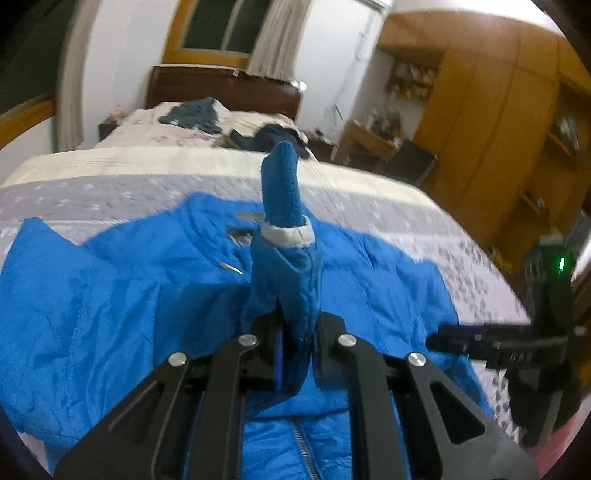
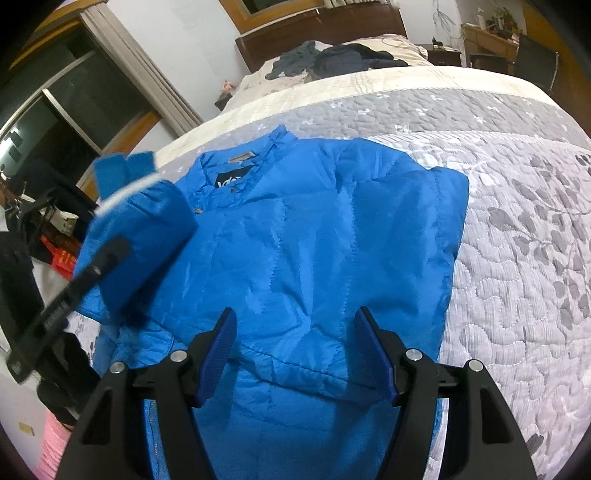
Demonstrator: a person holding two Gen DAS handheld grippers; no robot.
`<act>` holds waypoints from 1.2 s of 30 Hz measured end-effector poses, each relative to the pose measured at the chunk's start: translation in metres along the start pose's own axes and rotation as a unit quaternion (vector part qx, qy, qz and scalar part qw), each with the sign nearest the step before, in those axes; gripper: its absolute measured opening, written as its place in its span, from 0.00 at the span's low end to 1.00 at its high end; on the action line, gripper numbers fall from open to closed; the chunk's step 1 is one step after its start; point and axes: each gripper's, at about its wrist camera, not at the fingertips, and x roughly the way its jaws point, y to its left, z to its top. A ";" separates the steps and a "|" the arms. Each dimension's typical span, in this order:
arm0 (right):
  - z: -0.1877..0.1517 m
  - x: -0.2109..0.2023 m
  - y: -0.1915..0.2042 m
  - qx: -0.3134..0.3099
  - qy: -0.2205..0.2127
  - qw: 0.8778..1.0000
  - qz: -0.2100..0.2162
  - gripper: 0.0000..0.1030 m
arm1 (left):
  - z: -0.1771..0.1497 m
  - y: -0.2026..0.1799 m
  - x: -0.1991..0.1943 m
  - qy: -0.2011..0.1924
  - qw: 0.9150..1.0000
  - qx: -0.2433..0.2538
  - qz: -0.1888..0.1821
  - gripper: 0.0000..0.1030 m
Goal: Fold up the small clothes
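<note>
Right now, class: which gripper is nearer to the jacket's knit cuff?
Left. The left gripper is shut on the sleeve, just below the knit cuff. The right gripper hangs open over the jacket's lower body, well away from it.

I see the jacket [image 2: 314, 236] flat on the bed [image 2: 517, 258], collar toward the headboard [image 2: 317, 33]; clothes pile [image 2: 332, 55] behind it; sleeve [image 1: 288, 280] raised over its left side.
</note>
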 end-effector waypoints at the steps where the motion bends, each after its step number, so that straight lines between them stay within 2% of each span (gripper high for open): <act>1: 0.000 0.000 -0.001 0.001 0.000 1.000 0.000 0.65 | -0.004 -0.004 0.004 0.007 1.000 0.005 -0.001 0.10; 5: 0.001 -0.002 -0.003 0.003 -0.002 1.000 -0.001 0.65 | -0.015 -0.012 0.029 0.049 0.999 0.014 -0.019 0.13; 8: 0.001 -0.003 -0.004 0.004 -0.004 1.000 -0.002 0.65 | -0.022 -0.013 0.037 0.078 0.996 0.011 -0.041 0.20; 10: 0.002 -0.004 -0.006 0.006 -0.005 1.000 0.000 0.65 | -0.025 -0.012 0.033 0.093 0.994 0.007 -0.061 0.33; 12: 0.002 -0.005 -0.007 0.008 -0.006 1.000 0.002 0.65 | -0.027 -0.010 0.022 0.105 0.989 -0.013 -0.102 0.44; 13: 0.002 -0.006 -0.008 0.009 -0.007 1.000 0.004 0.65 | -0.028 -0.006 0.011 0.105 0.986 -0.025 -0.125 0.47; 15: 0.002 -0.007 -0.008 0.012 -0.009 1.000 0.015 0.65 | -0.026 -0.004 -0.006 0.100 0.984 -0.031 -0.146 0.48; 17: 0.002 -0.008 -0.008 0.016 -0.010 0.999 0.032 0.66 | -0.023 0.007 -0.033 0.073 0.984 -0.035 -0.156 0.48; 19: 0.003 -0.008 -0.006 0.019 -0.004 0.998 0.056 0.66 | -0.017 0.023 -0.058 0.039 0.991 -0.033 -0.126 0.54; 21: 0.004 -0.004 -0.001 0.018 0.005 0.998 0.064 0.66 | -0.011 0.050 -0.081 -0.005 0.997 -0.038 -0.070 0.55; 23: 0.007 0.002 0.004 0.016 0.016 0.998 0.060 0.66 | -0.008 0.075 -0.093 -0.032 0.998 -0.047 -0.011 0.55; 26: 0.015 0.019 0.009 0.018 0.039 0.998 0.049 0.66 | -0.007 0.111 -0.100 -0.051 0.995 -0.078 0.027 0.55; 28: 0.017 0.032 0.015 0.013 0.060 0.997 0.052 0.64 | -0.007 0.128 -0.099 -0.052 0.993 -0.102 0.028 0.55; 30: 0.020 0.045 0.021 0.013 0.079 0.995 0.059 0.49 | -0.008 0.141 -0.094 -0.051 0.991 -0.121 0.033 0.55; 31: 0.022 0.049 0.023 0.013 0.082 0.995 0.061 0.45 | -0.009 0.146 -0.093 -0.048 0.990 -0.126 0.033 0.55; 33: 0.025 0.053 0.025 0.016 0.084 0.993 0.077 0.18 | -0.010 0.154 -0.088 -0.037 0.989 -0.136 0.031 0.55; 35: 0.027 0.046 0.024 0.019 0.074 0.994 0.078 0.09 | -0.010 0.162 -0.085 -0.029 0.988 -0.144 0.040 0.55; 36: 0.028 0.040 0.023 0.017 0.065 0.995 0.080 0.08 | -0.010 0.165 -0.086 -0.028 0.988 -0.147 0.042 0.55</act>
